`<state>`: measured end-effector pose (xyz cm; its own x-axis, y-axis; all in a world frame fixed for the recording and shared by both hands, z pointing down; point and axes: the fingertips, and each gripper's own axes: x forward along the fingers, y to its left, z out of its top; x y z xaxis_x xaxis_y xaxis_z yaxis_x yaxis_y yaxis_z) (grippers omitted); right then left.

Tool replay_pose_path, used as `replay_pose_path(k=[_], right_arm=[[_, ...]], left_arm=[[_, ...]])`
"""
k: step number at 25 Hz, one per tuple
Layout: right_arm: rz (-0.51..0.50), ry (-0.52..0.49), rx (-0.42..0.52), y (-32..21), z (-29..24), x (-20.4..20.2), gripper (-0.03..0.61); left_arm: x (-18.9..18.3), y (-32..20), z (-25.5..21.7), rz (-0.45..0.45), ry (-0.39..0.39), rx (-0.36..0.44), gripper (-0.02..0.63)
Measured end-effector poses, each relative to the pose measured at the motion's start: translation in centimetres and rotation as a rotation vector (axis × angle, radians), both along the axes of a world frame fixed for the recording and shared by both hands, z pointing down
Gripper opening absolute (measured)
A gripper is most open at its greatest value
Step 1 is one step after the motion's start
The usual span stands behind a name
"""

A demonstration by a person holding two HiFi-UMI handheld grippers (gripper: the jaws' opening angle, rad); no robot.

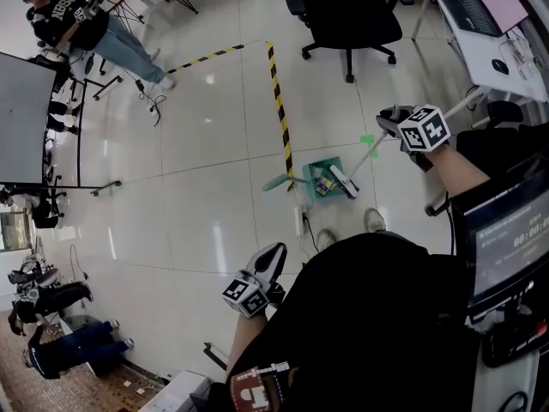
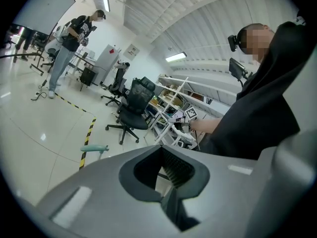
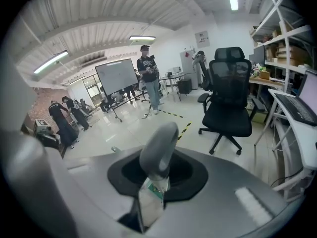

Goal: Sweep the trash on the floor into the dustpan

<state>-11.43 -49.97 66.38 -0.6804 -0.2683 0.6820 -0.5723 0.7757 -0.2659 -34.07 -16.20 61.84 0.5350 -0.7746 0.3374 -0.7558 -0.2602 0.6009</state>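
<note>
A green dustpan [image 1: 314, 172] stands on the white floor ahead of my feet, with bits of trash [image 1: 324, 185] lying inside it. Its teal handle [image 1: 278, 181] sticks out to the left and also shows in the left gripper view [image 2: 94, 148]. The broom head [image 1: 345, 183] rests at the pan's right side. The pale broom handle [image 1: 371, 151] slants up to my right gripper [image 1: 390, 124], which is shut on it; the handle's grey end [image 3: 159, 148] shows between the jaws. My left gripper [image 1: 273, 257] hangs low by my body, apart from the pan, shut with nothing in it [image 2: 166, 192].
Black-and-yellow floor tape [image 1: 279, 110] runs down to the dustpan. A black office chair [image 1: 347, 15] stands beyond it, and a desk with a laptop [image 1: 480, 24] is at the right. A person [image 1: 94, 26] stands far left, near a whiteboard [image 1: 26, 118].
</note>
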Motion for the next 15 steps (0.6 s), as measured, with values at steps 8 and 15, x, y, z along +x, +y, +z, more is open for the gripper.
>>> replay_pose_path(k=[8, 15], right_arm=[[-0.014, 0.026, 0.008, 1.6, -2.0, 1.8, 0.063], [-0.02, 0.11, 0.031, 2.3, -1.1, 4.6, 0.064]], left_arm=[[0.4, -0.1, -0.9, 0.014, 0.007, 0.03, 0.002], [1.1, -0.7, -1.4, 0.024, 0.003, 0.035, 0.002]])
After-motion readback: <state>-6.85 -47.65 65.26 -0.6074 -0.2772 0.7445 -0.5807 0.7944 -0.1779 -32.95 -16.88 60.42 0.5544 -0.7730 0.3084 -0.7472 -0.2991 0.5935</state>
